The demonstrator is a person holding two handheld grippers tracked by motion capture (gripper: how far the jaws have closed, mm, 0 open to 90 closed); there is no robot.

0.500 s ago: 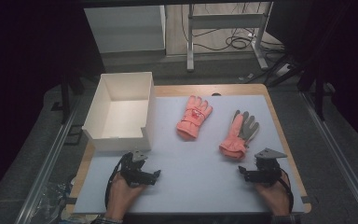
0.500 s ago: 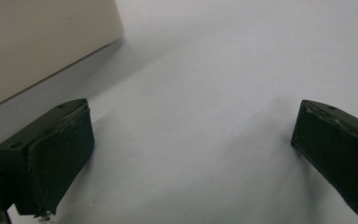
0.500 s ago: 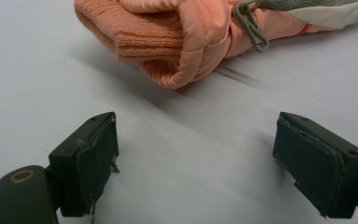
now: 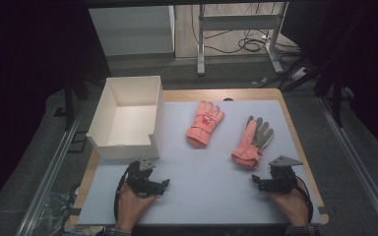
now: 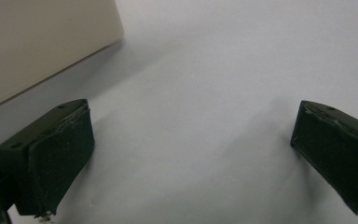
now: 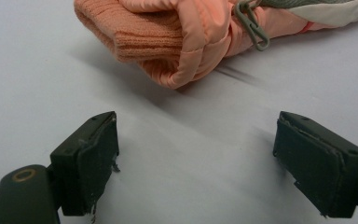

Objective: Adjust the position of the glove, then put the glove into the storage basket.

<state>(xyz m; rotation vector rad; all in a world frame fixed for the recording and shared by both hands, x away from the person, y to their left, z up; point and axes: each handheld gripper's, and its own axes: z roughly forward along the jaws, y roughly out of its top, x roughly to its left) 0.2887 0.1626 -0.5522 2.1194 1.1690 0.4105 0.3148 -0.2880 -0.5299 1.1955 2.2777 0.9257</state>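
Two pink gloves lie on the pale mat [image 4: 204, 189]. One glove [image 4: 205, 123] rests back-up near the middle. The other glove [image 4: 252, 142] shows a grey palm at the right, its knitted cuff [image 6: 168, 42] just beyond my right gripper [image 6: 196, 158], apart from it. That right gripper [image 4: 271, 178] rests low at the front right, open with nothing between its jaws. My left gripper [image 4: 150, 177] sits at the front left, just in front of the white box [image 4: 128, 118]. In its own view the left gripper [image 5: 191, 149] is open over bare mat, with the box corner [image 5: 42, 42] at the upper left.
The open-topped white box stands on the mat's left edge, and nothing shows inside it. The wooden table rim [image 4: 302, 152] borders the mat. Beyond the table are a white cabinet [image 4: 133, 29], metal desk legs [image 4: 202, 44] and floor cables [image 4: 248, 44].
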